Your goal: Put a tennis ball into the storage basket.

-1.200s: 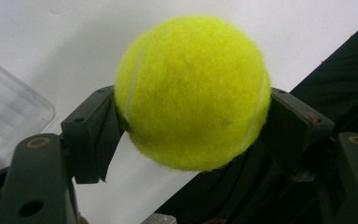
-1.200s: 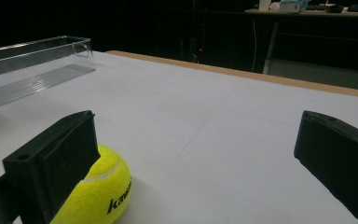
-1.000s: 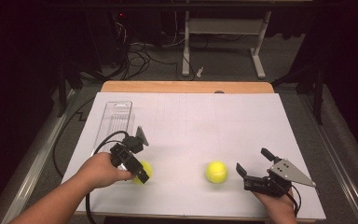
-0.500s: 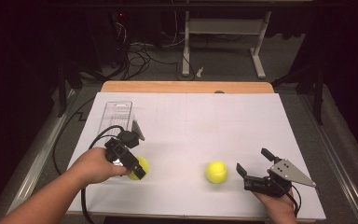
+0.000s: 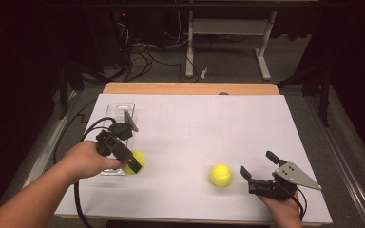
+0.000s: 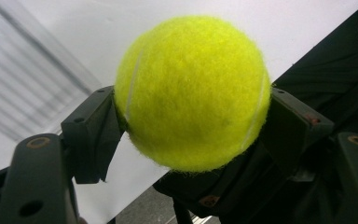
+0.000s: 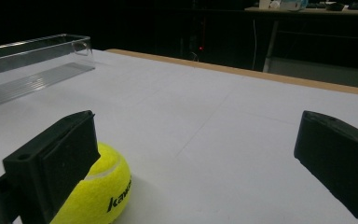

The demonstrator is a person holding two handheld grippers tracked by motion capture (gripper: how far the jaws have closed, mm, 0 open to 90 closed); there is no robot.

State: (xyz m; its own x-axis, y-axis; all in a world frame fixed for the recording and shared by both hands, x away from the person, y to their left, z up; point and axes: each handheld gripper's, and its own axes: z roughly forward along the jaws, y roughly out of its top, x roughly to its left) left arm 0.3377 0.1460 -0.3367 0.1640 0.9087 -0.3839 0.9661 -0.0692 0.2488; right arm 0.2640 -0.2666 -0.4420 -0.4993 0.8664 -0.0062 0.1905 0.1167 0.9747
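A yellow tennis ball (image 5: 138, 161) is clamped in my left gripper (image 5: 134, 164), lifted a little off the white table sheet beside the near end of a clear plastic tray (image 5: 119, 110). In the left gripper view the ball (image 6: 191, 93) sits between both black pads, which press on its sides. A second tennis ball (image 5: 220, 175) rests on the sheet at the front right. My right gripper (image 5: 256, 163) stands open just right of it, jaws wide apart. The right gripper view has that ball (image 7: 105, 189) low on the left, partly behind the left jaw and untouched.
The white sheet (image 5: 195, 128) covers most of the table, with a wooden strip (image 5: 190, 88) along the far edge. The long clear tray (image 7: 32, 60) lies at the left. Beyond the table are a dark floor with cables and a white desk frame (image 5: 228, 38).
My left gripper has risen with the tennis ball and drifted left toward the tray. The right gripper and the second ball have stayed where they were.
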